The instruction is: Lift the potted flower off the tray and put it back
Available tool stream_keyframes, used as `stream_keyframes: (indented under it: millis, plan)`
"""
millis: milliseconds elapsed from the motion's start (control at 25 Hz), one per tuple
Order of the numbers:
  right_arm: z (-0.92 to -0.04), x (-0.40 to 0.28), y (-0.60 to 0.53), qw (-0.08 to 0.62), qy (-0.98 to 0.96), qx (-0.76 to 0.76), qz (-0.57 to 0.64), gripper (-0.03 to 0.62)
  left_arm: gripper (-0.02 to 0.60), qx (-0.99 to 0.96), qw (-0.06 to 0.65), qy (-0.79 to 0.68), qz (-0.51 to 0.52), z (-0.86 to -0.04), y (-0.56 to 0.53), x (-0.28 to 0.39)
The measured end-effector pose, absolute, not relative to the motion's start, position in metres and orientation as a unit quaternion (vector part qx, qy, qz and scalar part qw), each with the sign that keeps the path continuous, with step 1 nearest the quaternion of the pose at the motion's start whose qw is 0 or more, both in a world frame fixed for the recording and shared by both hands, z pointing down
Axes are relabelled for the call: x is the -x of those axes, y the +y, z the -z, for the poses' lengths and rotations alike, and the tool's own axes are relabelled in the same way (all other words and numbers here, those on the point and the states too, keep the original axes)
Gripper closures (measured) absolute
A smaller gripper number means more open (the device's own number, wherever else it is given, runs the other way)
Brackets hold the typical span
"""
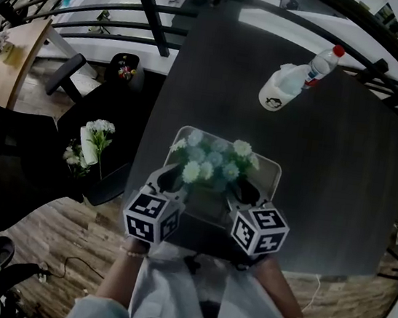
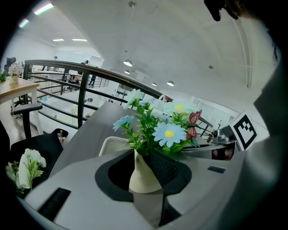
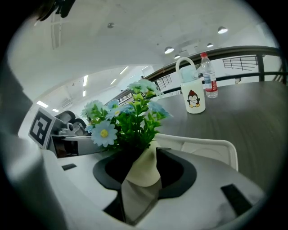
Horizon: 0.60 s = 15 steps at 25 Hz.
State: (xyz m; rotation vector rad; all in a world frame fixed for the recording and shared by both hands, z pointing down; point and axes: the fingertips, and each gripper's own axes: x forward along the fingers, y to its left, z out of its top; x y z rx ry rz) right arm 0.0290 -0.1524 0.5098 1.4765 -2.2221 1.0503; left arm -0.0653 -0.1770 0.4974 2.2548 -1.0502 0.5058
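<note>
Potted flower point(image 1: 213, 165): stands over the white tray point(image 1: 274, 181) at the near edge of the dark desk point(image 1: 332, 151), stem axis upright. The pot's base is hidden behind the claw bodies, so contact with the tray floor is judged, not seen.

Relation for the next move: the pot lies straight ahead of both claws and between them. The left claw point(image 1: 169, 180) is at its near-left and the right claw point(image 1: 247, 192) at its near-right, both angled inward and about equally near.

Left claw: jaws wide. The cream pot sits in the gap, close against the meshed pad point(image 2: 165, 168), with a dark space on the other side. No squeeze evident.

Right claw: jaws wide. The pot is centred in the gap with dark space toward the pad point(image 3: 176, 170). Not gripped.

Judgement: neither claw carries the pot. Any lift needs both to close on the narrow pot first, with the claws kept level so the tall blooms do not tip.
</note>
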Motion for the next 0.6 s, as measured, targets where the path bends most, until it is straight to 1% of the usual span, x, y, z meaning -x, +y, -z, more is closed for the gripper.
stream_keyframes:
  millis: [400,600]
  plan:
    - [-0.5114,-0.0271,-0.1535,0.13,-0.764,-0.507,-0.378,0.424,0.466,-0.84,0.309,-0.398,-0.199,-0.5046,-0.1776,0.0628]
    - [-0.5118,-0.0271,-0.1542,0.129,-0.76,-0.514,-0.377,0.427,0.467,-0.836,0.315,-0.408,-0.186,-0.5053,-0.1783,0.0636]
